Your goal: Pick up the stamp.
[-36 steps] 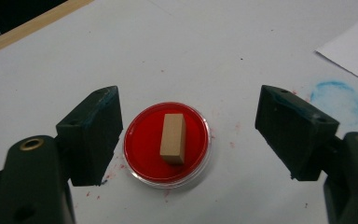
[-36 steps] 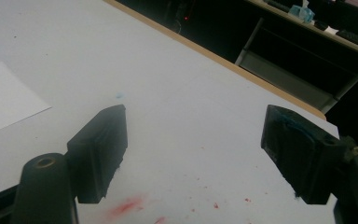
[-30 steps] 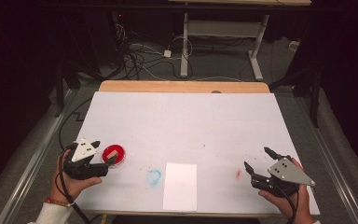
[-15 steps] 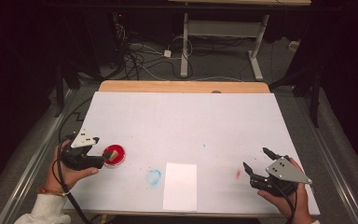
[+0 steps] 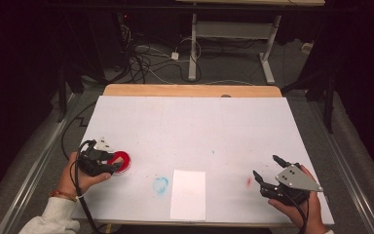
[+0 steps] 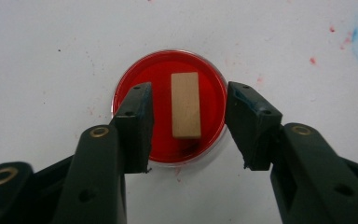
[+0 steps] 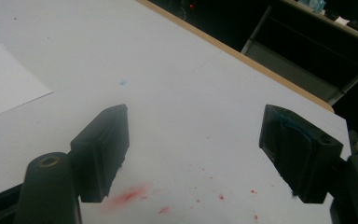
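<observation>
One wooden block (image 6: 186, 105), one red dish (image 6: 169, 106)

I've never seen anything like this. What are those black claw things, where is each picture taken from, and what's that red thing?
A person sits at a white table, with a hand-held gripper in each hand. The high view looks down from above. The other two pictures come from cameras riding on the grippers. The left hand-held gripper is open, its jaws either side of a small wooden block lying in a round red dish. The right hand-held gripper is open and holds nothing. A white paper sheet and paint smudges lie nearby.
</observation>
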A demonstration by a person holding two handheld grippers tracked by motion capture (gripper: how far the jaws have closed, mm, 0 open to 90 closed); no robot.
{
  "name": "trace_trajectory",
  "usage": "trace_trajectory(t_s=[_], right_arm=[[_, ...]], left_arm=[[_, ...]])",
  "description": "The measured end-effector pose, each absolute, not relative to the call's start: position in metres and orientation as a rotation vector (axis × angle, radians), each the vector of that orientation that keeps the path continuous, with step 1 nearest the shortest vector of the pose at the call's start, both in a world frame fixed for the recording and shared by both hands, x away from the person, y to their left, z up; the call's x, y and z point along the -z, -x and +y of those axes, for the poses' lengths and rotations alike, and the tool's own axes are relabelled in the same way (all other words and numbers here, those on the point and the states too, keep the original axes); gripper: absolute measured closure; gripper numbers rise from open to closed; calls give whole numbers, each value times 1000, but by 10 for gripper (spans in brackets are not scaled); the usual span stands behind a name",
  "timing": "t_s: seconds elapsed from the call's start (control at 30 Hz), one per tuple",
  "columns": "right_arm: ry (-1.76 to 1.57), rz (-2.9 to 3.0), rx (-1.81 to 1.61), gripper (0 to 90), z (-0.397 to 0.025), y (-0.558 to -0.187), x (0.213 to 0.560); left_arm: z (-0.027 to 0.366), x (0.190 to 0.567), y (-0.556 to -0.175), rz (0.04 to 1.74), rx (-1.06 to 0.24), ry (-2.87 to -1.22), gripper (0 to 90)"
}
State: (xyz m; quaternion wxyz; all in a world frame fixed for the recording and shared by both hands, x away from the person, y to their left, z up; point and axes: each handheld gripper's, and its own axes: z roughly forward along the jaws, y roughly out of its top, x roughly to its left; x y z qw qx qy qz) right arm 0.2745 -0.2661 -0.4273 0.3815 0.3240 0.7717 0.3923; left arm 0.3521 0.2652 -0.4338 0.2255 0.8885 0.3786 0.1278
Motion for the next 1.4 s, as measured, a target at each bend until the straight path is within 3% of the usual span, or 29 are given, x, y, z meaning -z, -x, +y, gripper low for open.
trace_trajectory(t_s=[0.6,1.4], right_arm=[[-815,1969,-1000,265,-266,-274,428],[-832,1982,-999,265,-263,-284,430]], left_arm=[[259,442,-364,1057,-319,-2486,725],[268,448,-366,1073,-269,-2408,735]])
